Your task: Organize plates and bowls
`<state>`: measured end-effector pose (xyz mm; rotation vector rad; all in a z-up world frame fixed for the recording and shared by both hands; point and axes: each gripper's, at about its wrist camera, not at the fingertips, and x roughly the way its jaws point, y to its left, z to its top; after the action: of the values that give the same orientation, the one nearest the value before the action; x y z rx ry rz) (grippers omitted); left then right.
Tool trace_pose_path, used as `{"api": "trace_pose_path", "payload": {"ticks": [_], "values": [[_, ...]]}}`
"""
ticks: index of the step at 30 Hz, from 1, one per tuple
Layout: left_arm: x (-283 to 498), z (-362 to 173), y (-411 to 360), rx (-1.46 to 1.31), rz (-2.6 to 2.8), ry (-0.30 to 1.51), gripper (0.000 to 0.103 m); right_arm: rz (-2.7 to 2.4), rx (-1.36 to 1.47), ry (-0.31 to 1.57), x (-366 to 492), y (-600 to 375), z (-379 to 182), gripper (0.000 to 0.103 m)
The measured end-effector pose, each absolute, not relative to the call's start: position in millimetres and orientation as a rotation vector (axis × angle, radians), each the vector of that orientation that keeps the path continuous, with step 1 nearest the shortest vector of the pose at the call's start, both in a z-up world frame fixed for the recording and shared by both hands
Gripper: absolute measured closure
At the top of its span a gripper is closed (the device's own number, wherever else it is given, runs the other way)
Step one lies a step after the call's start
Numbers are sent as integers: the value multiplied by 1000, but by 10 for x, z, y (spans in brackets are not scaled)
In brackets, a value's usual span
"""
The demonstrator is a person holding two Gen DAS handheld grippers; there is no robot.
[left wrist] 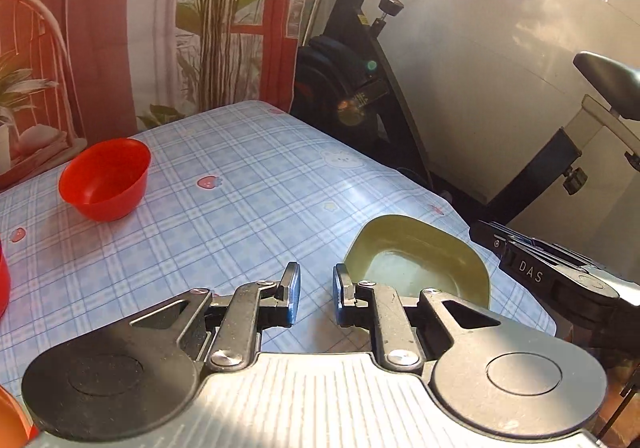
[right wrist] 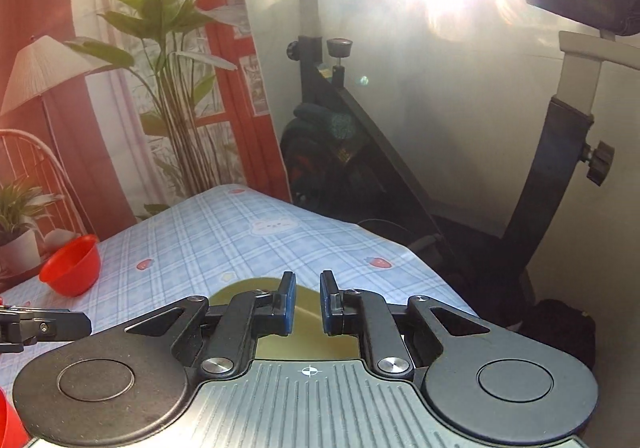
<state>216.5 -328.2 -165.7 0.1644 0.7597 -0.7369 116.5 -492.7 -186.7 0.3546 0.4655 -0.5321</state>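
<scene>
Two grippers are in use, one per hand. The left gripper hangs over the table, which is covered with a blue plaid cloth; its two fingers stand slightly apart with nothing between them, only cloth visible through the gap. The right gripper is likewise slightly apart and empty, its blue pads bare. One olive-green plate, squarish with rounded corners, lies flat on the cloth just ahead and to the right of the left gripper, near the table's right edge. In the right wrist view the same plate lies directly beneath and just ahead of the right gripper's fingers, largely covered by them; contact cannot be told. One red bowl stands upright, well ahead and to the left of both grippers, near the far left part of the table. A second red object is cut off at the left border of both views; its kind cannot be told. One exercise bike stands beyond the table, ahead and right of the grippers.
</scene>
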Motion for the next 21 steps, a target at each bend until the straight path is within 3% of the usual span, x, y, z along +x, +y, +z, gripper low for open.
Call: {"api": "trace_pose_path", "payload": {"ticks": [3, 17, 19, 21], "values": [[2195, -1813, -3477, 205, -748, 781, 72, -570, 372, 477, 1104, -5027, -1963, 90], [2365, -2232, -3688, 230, -760, 880, 72, -565, 433, 532, 1130, -5131, -2232, 90], [2353, -2242, -3693, 223, -772, 878, 75, -563, 440, 543, 1146, -5149, -2251, 92], [2325, -2244, -3706, 235, -774, 867, 87, -552, 456, 551, 1153, -5164, -2278, 96]]}}
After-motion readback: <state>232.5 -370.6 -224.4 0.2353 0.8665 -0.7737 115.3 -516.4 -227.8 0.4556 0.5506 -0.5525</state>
